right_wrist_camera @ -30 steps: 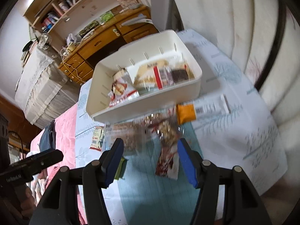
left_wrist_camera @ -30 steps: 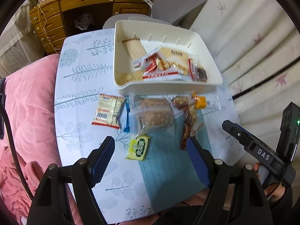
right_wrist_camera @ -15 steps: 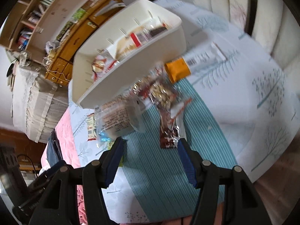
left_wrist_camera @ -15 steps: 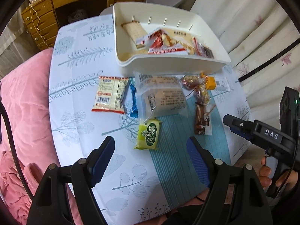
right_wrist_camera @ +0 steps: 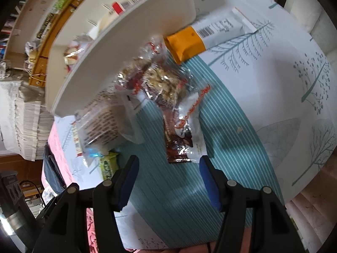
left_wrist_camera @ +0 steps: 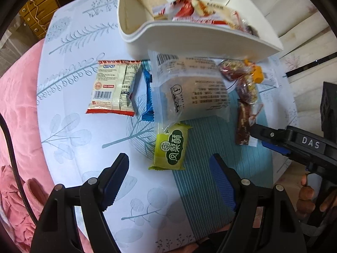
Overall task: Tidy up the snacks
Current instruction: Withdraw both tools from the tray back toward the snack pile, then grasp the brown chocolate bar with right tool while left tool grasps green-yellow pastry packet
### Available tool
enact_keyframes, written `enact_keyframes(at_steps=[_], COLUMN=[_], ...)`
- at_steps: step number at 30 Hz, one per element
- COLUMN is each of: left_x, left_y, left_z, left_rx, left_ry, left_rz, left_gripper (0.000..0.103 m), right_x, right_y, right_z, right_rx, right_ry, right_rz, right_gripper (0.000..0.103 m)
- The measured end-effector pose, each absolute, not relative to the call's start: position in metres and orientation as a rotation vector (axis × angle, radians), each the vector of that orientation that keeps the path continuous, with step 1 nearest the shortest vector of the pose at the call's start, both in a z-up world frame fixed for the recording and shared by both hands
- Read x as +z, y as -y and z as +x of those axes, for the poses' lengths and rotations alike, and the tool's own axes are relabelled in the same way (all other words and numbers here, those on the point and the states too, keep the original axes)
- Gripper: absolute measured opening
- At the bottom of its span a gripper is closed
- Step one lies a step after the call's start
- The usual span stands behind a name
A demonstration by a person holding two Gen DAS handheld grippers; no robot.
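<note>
Loose snacks lie on the patterned tablecloth (left_wrist_camera: 69, 139) in front of a white bin (left_wrist_camera: 189, 35) that holds several packets. My left gripper (left_wrist_camera: 169, 181) hangs open just short of a yellow-green pastry packet (left_wrist_camera: 171, 147). Beyond it lie a clear bread bag (left_wrist_camera: 193, 88), a white-and-red packet (left_wrist_camera: 113, 88) and a blue wrapper (left_wrist_camera: 147, 97). My right gripper (right_wrist_camera: 168, 181) is open above the near end of a dark brown bar (right_wrist_camera: 179, 139). Nut bars in clear wrap (right_wrist_camera: 160, 80) and an orange-and-white packet (right_wrist_camera: 208, 35) lie farther on. The right gripper's fingers (left_wrist_camera: 271, 141) show at the right of the left wrist view.
A pink blanket (left_wrist_camera: 16, 109) lies off the table's left edge. A wooden desk with drawers (left_wrist_camera: 40, 6) stands behind the table, and a bookshelf (right_wrist_camera: 31, 21) beyond it. A hand (left_wrist_camera: 311, 196) holds the right gripper at the table's near right edge.
Both grippers have come down toward the table, so the snacks look larger. The right view has rolled and now centres on the dark brown bar. Jaw widths are unchanged.
</note>
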State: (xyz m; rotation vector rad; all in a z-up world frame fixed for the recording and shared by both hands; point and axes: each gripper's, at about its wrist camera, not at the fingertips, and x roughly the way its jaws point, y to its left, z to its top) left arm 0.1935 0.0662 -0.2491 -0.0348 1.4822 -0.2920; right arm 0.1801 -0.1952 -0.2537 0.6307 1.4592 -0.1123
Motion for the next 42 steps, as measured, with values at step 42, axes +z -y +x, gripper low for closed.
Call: enact_keyframes(at_steps=[42], left_x=[-0.297], left_y=[-0.047], left_z=[0.204], left_rx=[-0.242], left_ry=[-1.524], left_rz=[-0.01], left_gripper=[0.037], right_x=[-0.292], right_y=[0.157], right_z=[0.23], right_rx=[-0.126], right_ry=[-1.662], right_rz=[0.278], right_gripper=[0.049])
